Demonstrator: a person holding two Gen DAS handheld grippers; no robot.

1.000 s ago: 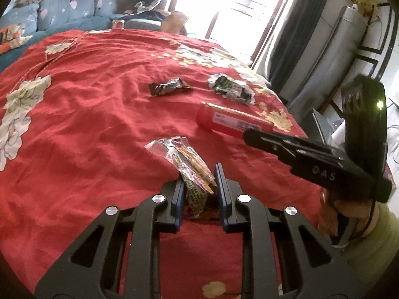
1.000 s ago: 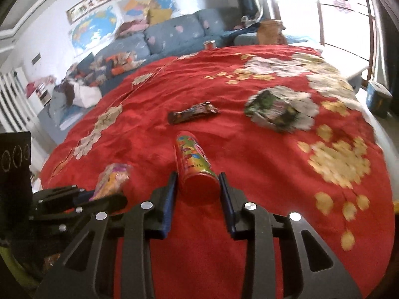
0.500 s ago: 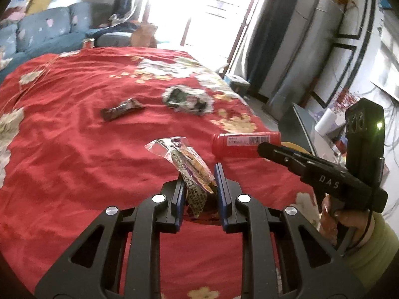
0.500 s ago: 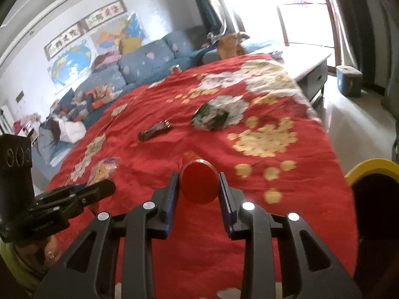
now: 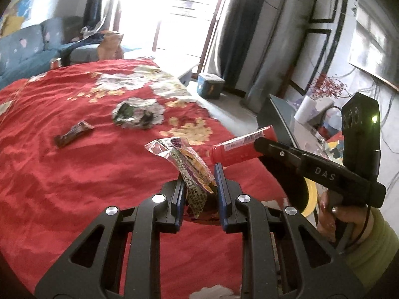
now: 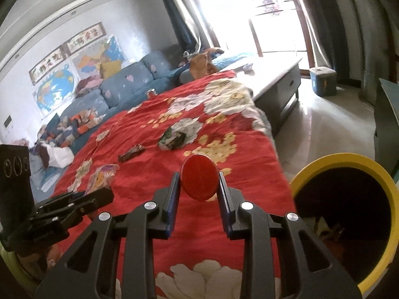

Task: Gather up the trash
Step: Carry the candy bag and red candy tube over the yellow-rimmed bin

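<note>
My left gripper (image 5: pixel 199 177) is shut on a clear snack wrapper (image 5: pixel 185 159) and holds it above the red floral bedspread (image 5: pixel 74 169). My right gripper (image 6: pixel 198 186) is shut on a red cylindrical can (image 6: pixel 198 180), seen end-on; the can also shows in the left wrist view (image 5: pixel 239 148). A yellow-rimmed bin (image 6: pixel 349 164) stands at the bed's corner, right of the can. A dark candy-bar wrapper (image 5: pixel 73 134) and a crumpled green-black wrapper (image 5: pixel 132 115) lie on the bed.
A blue sofa (image 6: pixel 119 87) with clutter runs behind the bed. A low grey table (image 6: pixel 279 74) and a small teal box (image 6: pixel 323 81) stand on the floor by the bright window. A cabinet (image 6: pixel 389 129) is at far right.
Both grippers have lifted their items off the bed and swung right, toward the bed's corner. The yellow-rimmed bin has come into the right wrist view.
</note>
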